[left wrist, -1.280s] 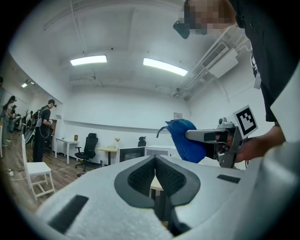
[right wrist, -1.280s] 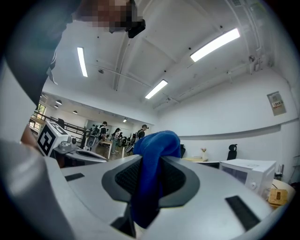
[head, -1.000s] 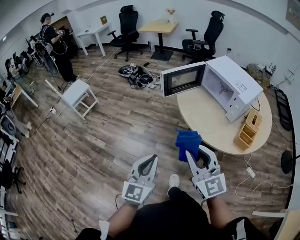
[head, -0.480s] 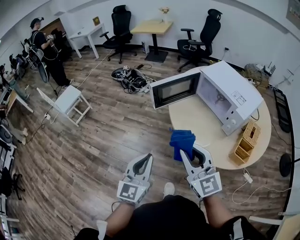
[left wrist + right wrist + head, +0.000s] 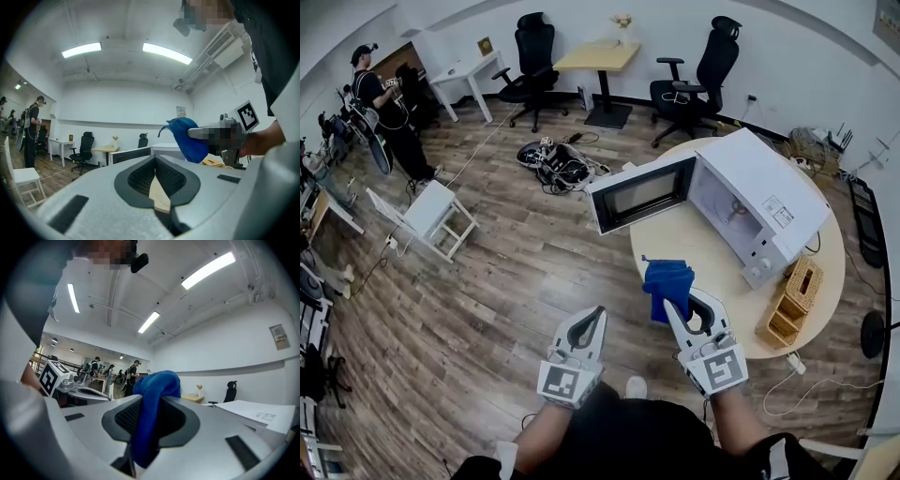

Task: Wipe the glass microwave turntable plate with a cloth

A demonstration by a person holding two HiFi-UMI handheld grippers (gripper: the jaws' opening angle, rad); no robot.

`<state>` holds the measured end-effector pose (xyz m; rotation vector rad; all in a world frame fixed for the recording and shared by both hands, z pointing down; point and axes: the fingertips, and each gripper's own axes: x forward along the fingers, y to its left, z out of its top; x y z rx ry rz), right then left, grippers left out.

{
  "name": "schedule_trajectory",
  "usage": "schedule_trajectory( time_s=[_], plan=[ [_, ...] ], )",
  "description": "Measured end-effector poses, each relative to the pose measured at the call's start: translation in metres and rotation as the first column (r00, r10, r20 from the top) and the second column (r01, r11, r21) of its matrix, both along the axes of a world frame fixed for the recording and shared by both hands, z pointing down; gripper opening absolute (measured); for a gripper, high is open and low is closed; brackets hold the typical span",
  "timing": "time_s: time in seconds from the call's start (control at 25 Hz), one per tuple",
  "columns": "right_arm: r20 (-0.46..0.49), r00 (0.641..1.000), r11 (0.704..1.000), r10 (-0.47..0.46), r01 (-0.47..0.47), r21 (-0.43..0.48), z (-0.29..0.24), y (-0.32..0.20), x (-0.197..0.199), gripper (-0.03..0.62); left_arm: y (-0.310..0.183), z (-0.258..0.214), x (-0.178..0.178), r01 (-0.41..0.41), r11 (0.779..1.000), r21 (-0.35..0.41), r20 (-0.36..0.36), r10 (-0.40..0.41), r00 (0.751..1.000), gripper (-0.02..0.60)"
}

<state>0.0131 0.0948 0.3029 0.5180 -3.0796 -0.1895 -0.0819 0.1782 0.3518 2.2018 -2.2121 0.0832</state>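
1. Spreading under everything in the head view, the wood floor [image 5: 487,300] takes up most of the scene.
2. Lying at 2 o'clock from the person is the round, pale wood surface [image 5: 698,258].
3. Standing on it is the white microwave [image 5: 773,183]. I cannot make out the glass turntable plate inside its cavity.
4. Its door [image 5: 639,194] hangs wide open toward 9 o'clock, out past the surface's rim.
5. At 6 o'clock in the head view, the left hand-held gripper [image 5: 596,317] is over the floor. Its jaws are pressed together with nothing between them.
6. Just at 3 o'clock of it, the right hand-held gripper [image 5: 677,307] is clamped tight on the cloth.
7. A wicker basket [image 5: 787,305] sits at 5 o'clock of the microwave, near the rim.
8. The blue cloth [image 5: 667,279] bunches above the right jaws' tips, overlapping the surface's near rim.
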Motion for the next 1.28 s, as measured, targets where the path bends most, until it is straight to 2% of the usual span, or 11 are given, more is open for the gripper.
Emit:
schedule_trajectory(
  time_s=[0.28, 0.52, 0.76, 1.0, 1.28],
  plan=[
    [-0.003, 0.999, 0.999, 0.033, -0.033, -0.002, 0.005, -0.032, -0.013, 0.090, -0.036, 0.003, -0.015, -0.038, 0.999, 0.015, -0.024, 0.039, 0.999, 0.006],
    [0.026, 0.995, 0.995, 0.094, -0.093, -0.032, 0.004, -0.071, -0.033, 0.089, -0.083, -0.013, -0.048, -0.097, 0.995, 0.025, -0.006, 0.097, 0.995, 0.006],
    [0.026, 0.986, 0.986, 0.162, -0.161, -0.050, -0.003, -0.116, -0.061, 0.091, -0.140, -0.015, -0.084, -0.173, 0.985, 0.027, -0.050, 0.174, 0.983, 0.006],
    [0.011, 0.971, 0.970, 0.239, -0.238, -0.039, -0.006, -0.155, -0.082, 0.089, -0.192, -0.012, -0.097, -0.281, 0.960, 0.023, -0.044, 0.281, 0.959, 0.006],
    [0.023, 0.936, 0.935, 0.351, -0.349, -0.071, -0.003, -0.190, -0.090, 0.089, -0.244, -0.024, -0.096, -0.430, 0.902, 0.037, -0.026, 0.431, 0.902, 0.006]
  ],
)
